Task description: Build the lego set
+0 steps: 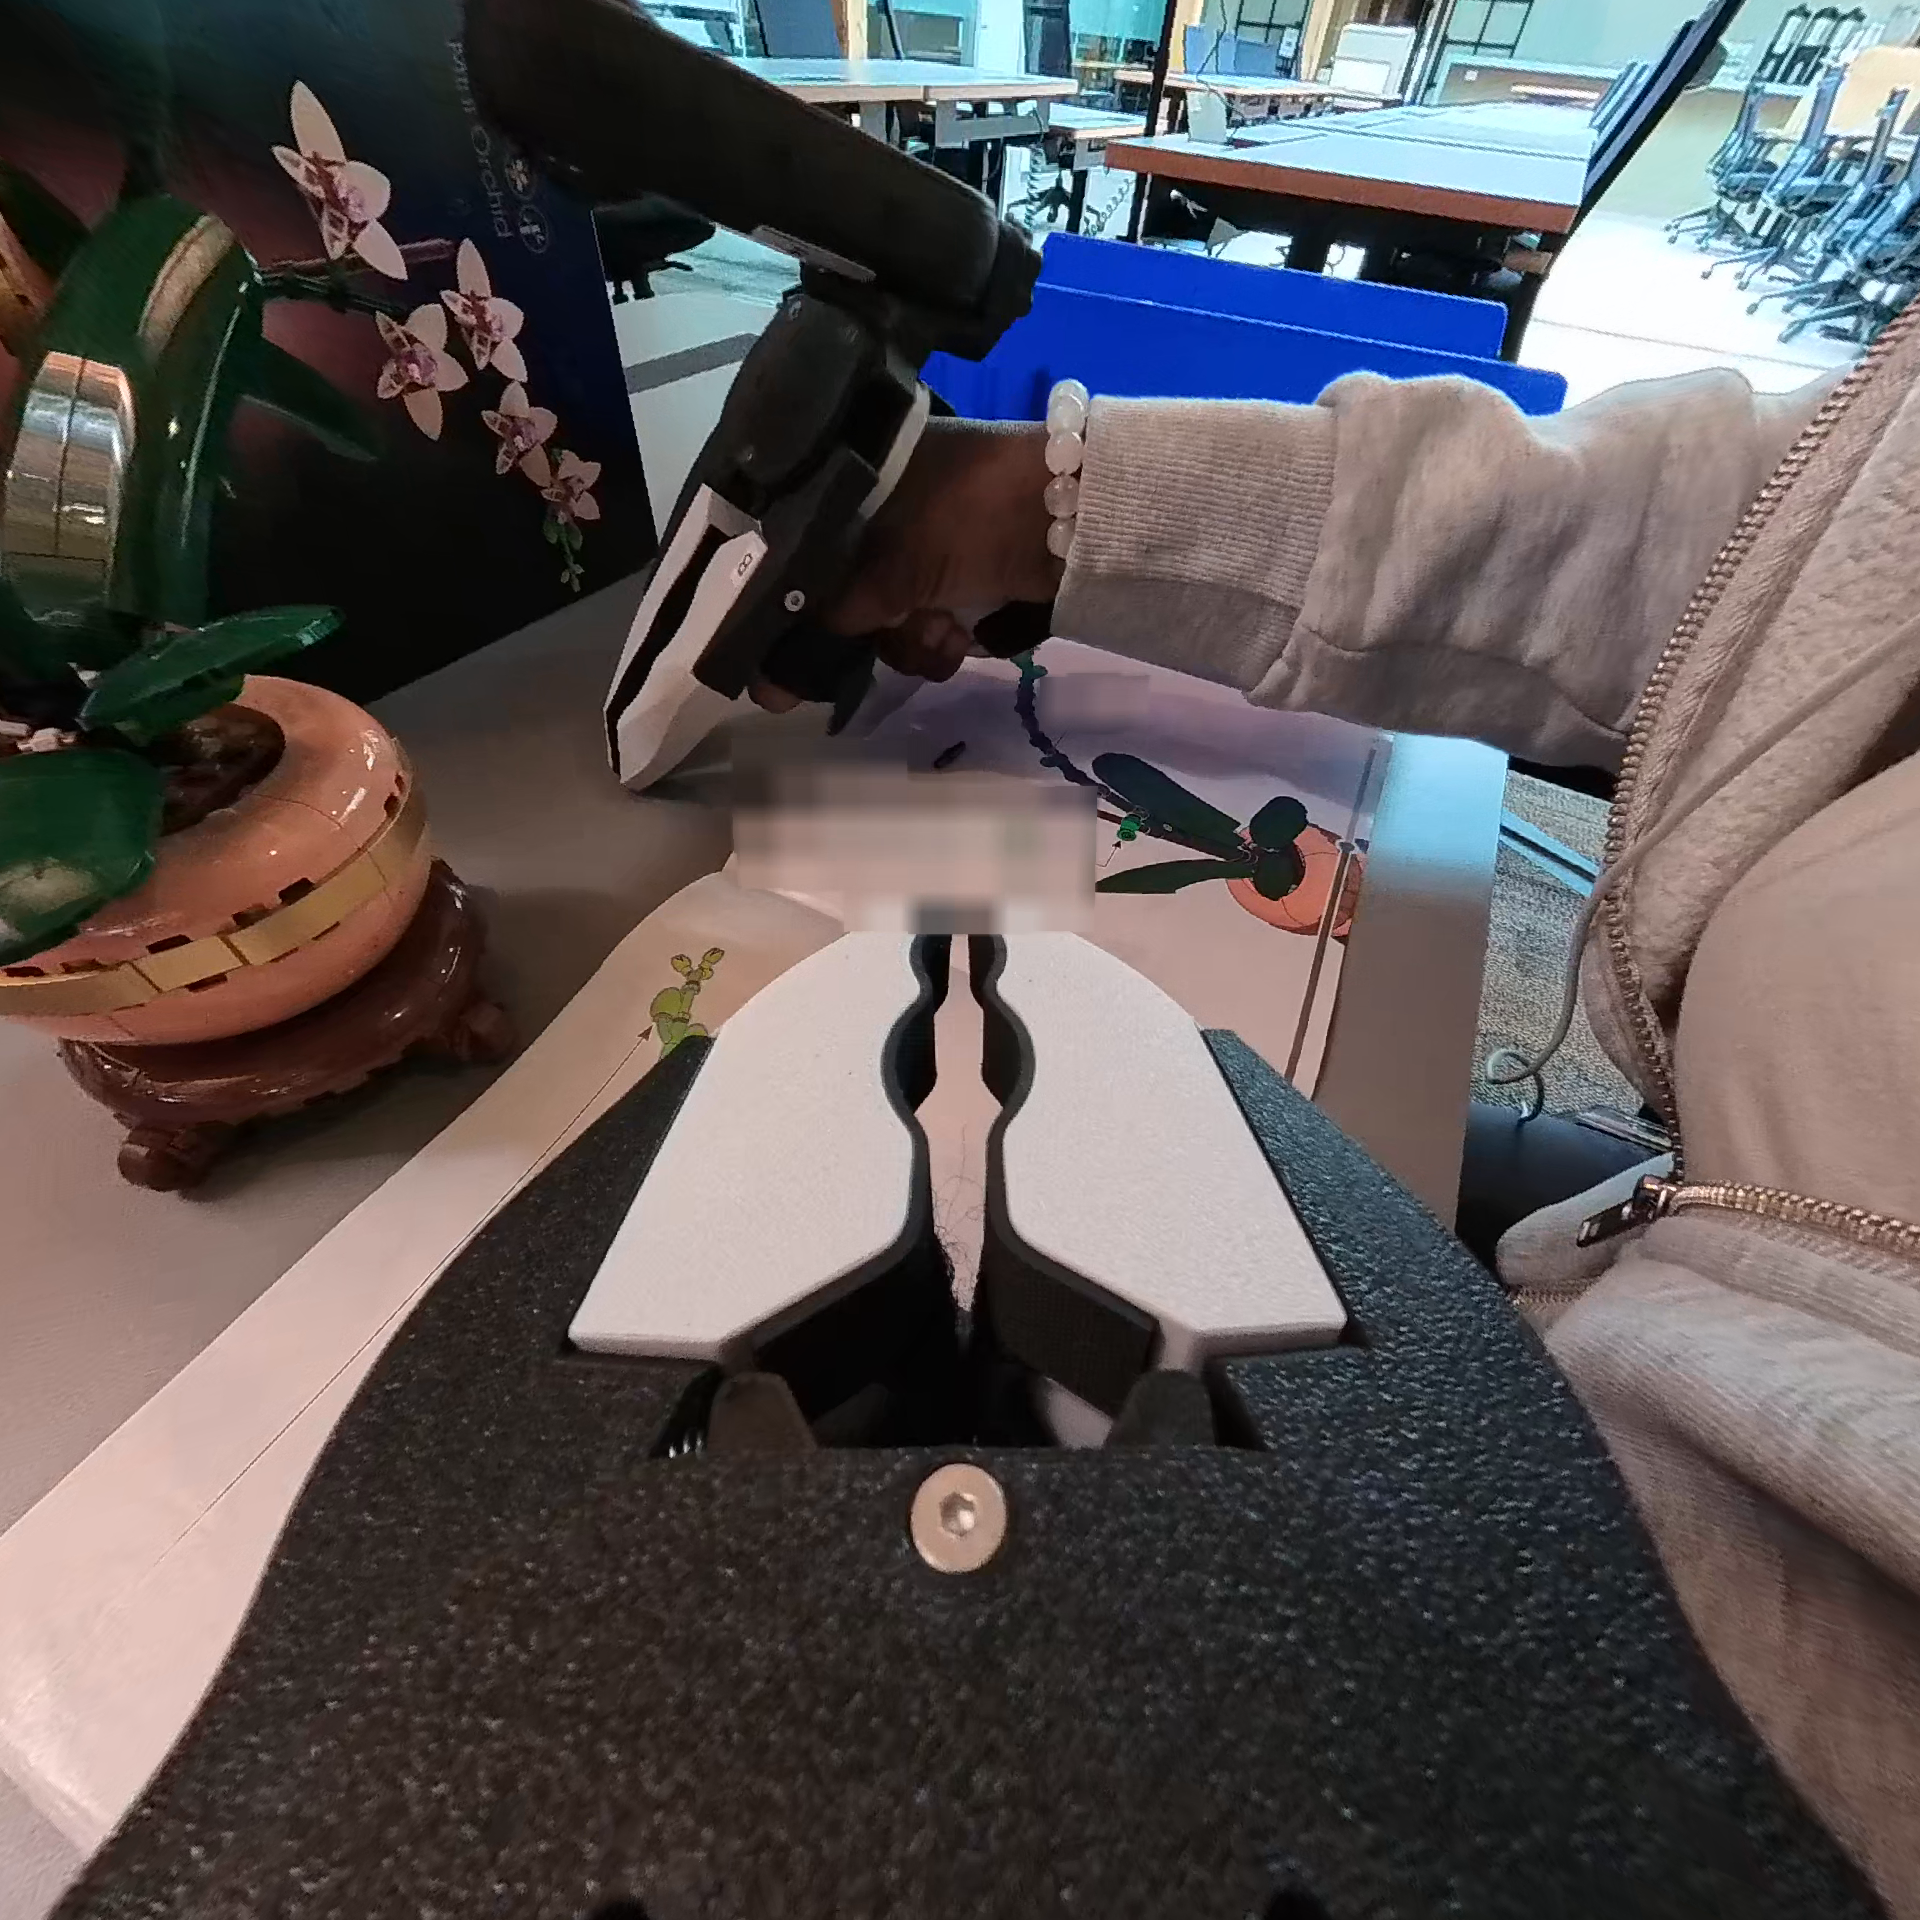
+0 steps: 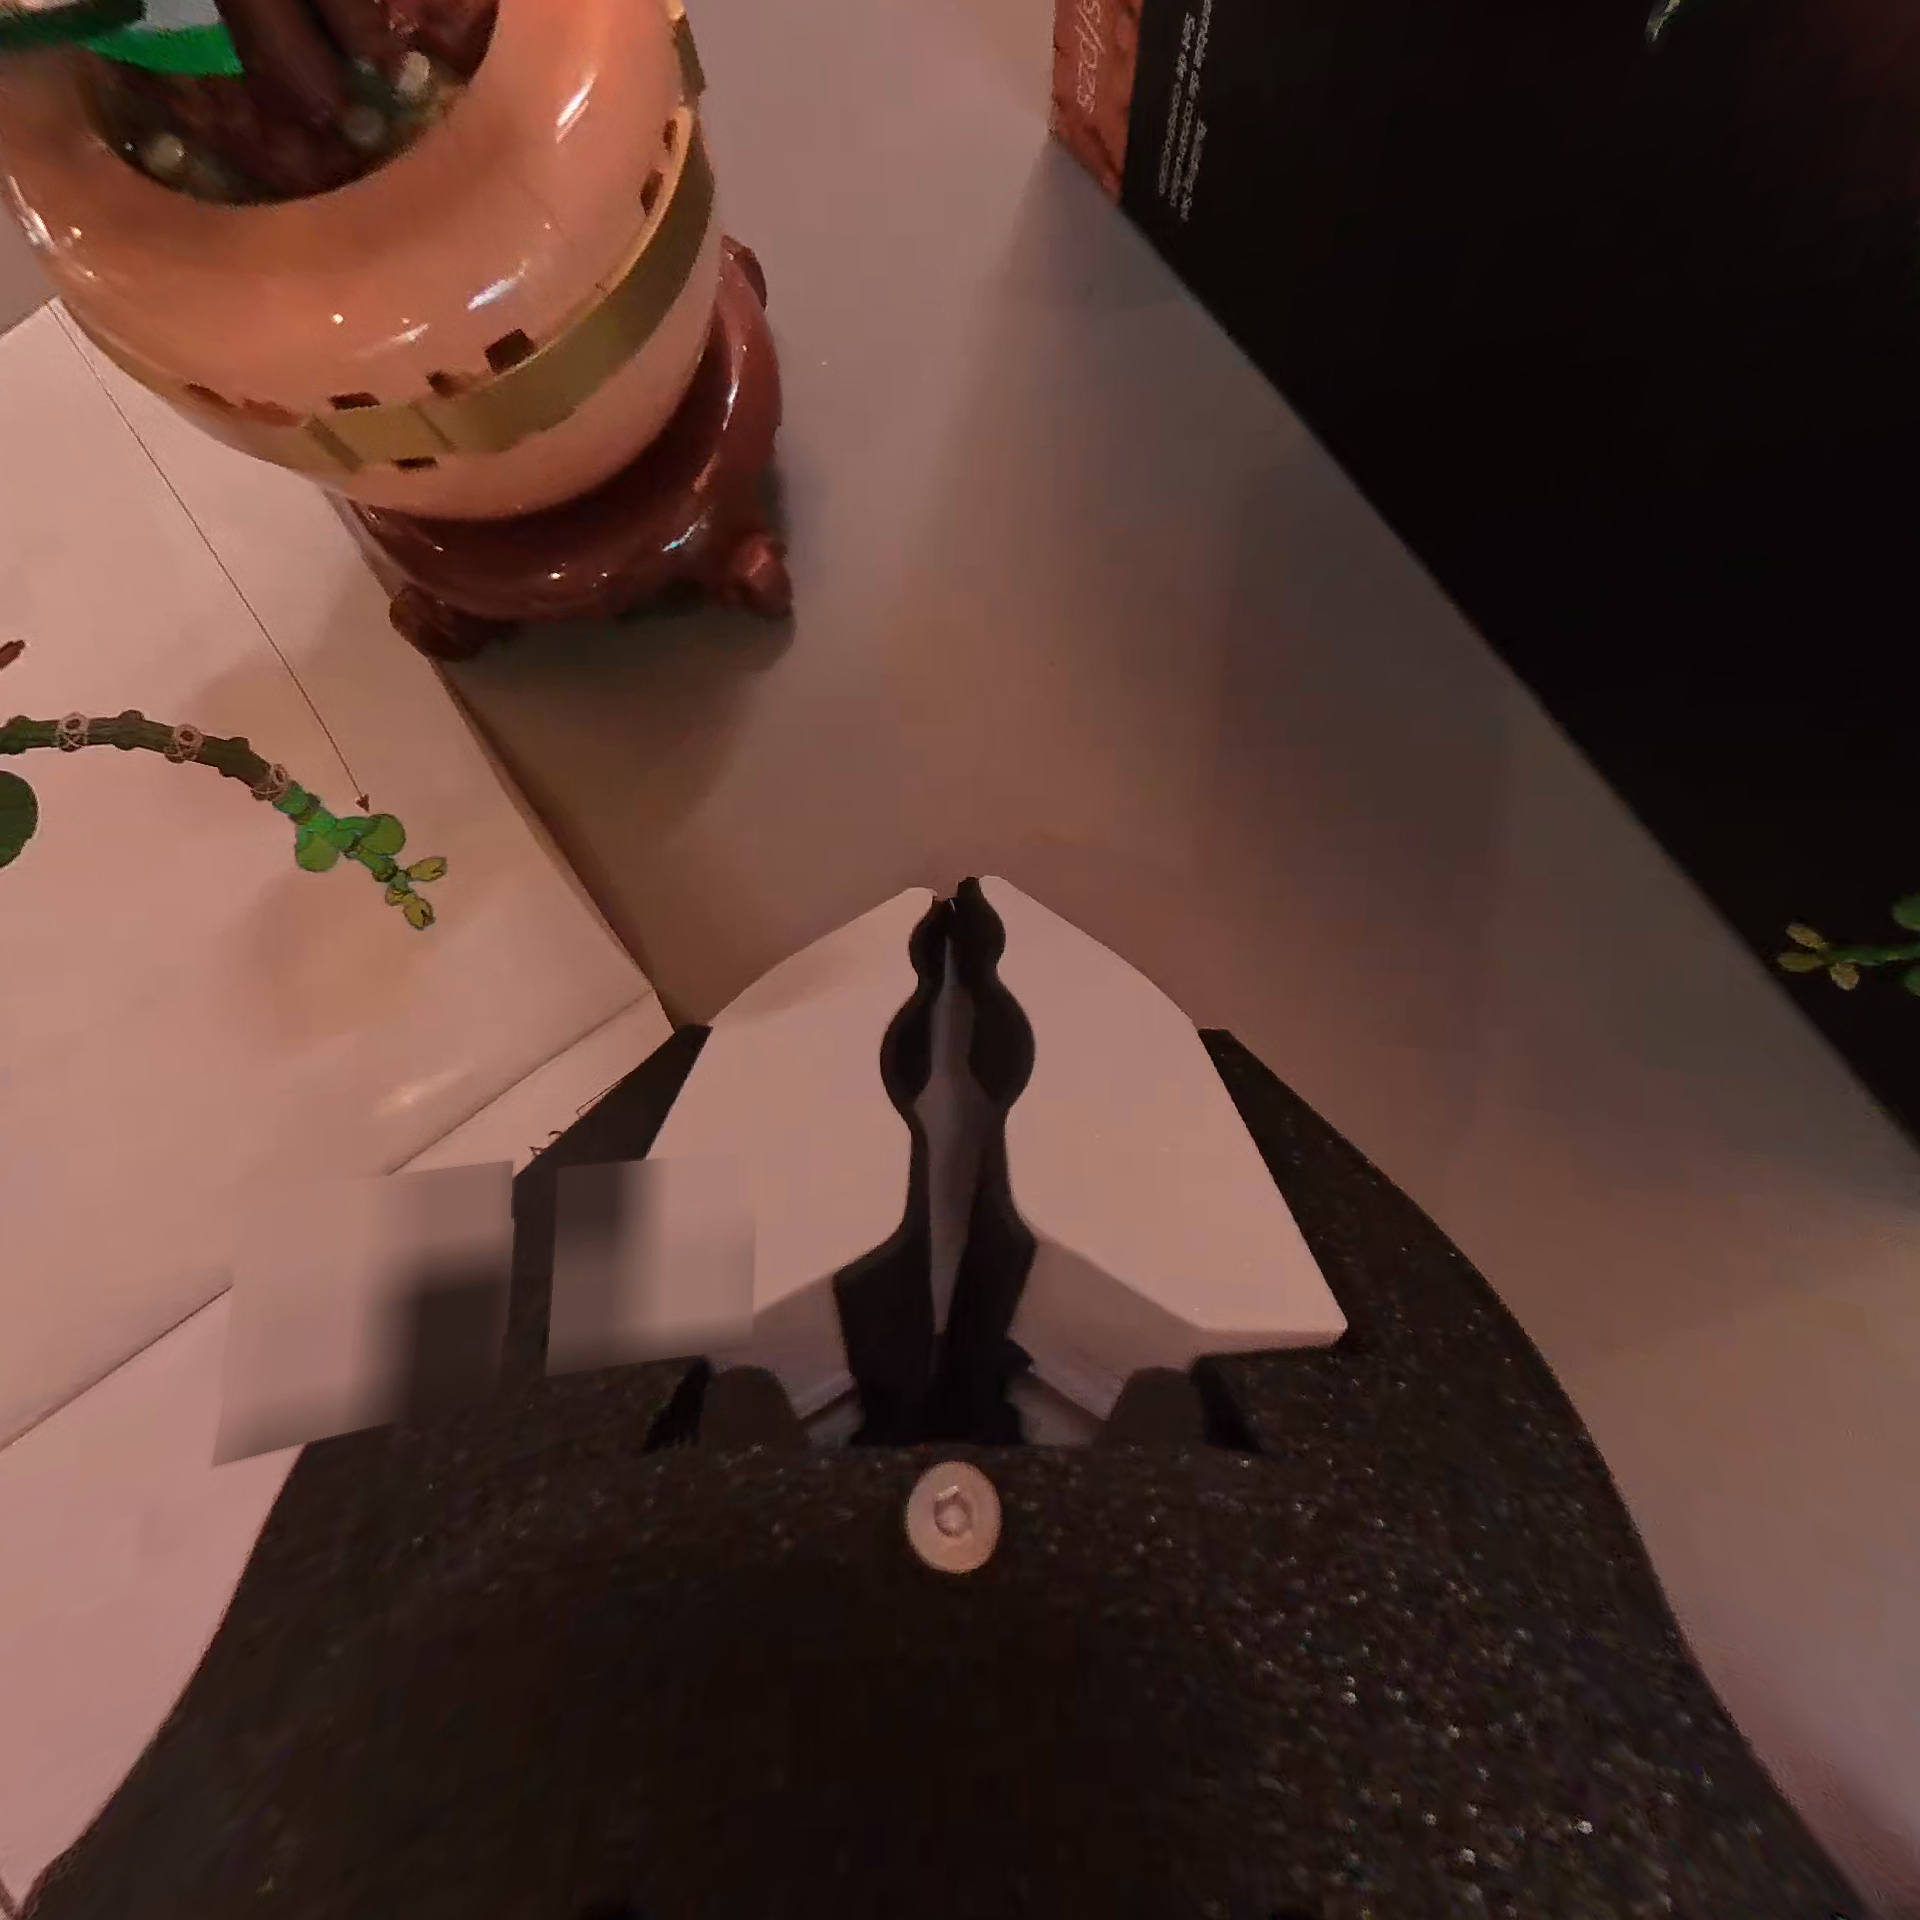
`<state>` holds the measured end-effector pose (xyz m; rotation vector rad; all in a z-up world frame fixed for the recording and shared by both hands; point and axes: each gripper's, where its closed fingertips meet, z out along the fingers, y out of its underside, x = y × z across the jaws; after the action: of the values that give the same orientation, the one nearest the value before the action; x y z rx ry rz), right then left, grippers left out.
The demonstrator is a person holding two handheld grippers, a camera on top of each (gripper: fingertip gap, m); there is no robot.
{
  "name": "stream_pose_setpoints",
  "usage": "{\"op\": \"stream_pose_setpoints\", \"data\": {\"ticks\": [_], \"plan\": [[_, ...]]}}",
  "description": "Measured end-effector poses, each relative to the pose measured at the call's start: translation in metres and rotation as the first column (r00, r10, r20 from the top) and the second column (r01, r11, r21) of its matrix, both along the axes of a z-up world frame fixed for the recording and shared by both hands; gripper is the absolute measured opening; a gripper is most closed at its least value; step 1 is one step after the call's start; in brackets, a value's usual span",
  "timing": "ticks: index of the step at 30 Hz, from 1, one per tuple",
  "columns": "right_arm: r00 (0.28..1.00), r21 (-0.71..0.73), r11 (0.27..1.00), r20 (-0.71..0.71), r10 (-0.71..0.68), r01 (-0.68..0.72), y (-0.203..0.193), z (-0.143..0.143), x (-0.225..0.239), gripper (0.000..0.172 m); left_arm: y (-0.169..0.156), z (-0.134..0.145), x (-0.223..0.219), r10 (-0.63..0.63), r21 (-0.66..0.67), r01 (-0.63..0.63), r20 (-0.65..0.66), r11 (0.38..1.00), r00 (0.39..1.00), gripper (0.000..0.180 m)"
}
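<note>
Left wrist view, left to right — we list a pink pot with green leaves at left, an open booklet at centre and a beige sleeve at right. Our left gripper sits clenched and bare above the booklet. The right gripper — clenched, bare — tips down onto the grey table beside the pot.

Open-plan office: desks, swivel chairs
</note>
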<state>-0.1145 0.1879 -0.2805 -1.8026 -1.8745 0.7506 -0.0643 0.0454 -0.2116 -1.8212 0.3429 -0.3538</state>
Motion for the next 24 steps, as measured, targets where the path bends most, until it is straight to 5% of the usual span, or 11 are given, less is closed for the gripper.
{"op": "stream_pose_setpoints", "data": {"ticks": [5, 12, 16, 19, 21, 24], "plan": [[0.998, 0.017, 0.999, -0.062, 0.028, -0.027, -0.004, 0.015, 0.004, 0.001, 0.000, 0.000, 0.000, 0.003, 0.003, -0.003, 0.001, 1.000, 1.000, 0.003], [0.954, 0.089, 0.995, -0.300, -0.012, 0.040, -0.014, 0.111, 0.049, 0.000, 0.000, 0.000, 0.000, 0.004, 0.003, -0.004, -0.003, 1.000, 1.000, 0.003], [0.950, 0.098, 0.984, -0.291, -0.111, 0.145, 0.001, 0.146, 0.104, 0.000, 0.000, -0.001, 0.000, 0.004, -0.001, -0.004, -0.012, 1.000, 1.000, 0.003], [0.960, 0.138, 0.963, -0.196, -0.202, 0.231, 0.018, 0.133, 0.116, 0.011, 0.001, -0.003, 0.000, 0.006, -0.018, -0.006, -0.020, 1.000, 1.000, 0.003], [0.936, 0.153, 0.933, -0.186, -0.297, 0.326, 0.029, 0.112, 0.097, 0.030, 0.002, -0.005, 0.001, 0.007, -0.027, -0.008, -0.033, 1.000, 0.999, 0.003], [0.875, 0.077, 0.890, -0.238, -0.422, 0.450, 0.054, 0.073, 0.059, 0.035, 0.002, -0.006, 0.002, 0.010, -0.022, -0.011, -0.062, 1.000, 0.998, 0.003]]}}
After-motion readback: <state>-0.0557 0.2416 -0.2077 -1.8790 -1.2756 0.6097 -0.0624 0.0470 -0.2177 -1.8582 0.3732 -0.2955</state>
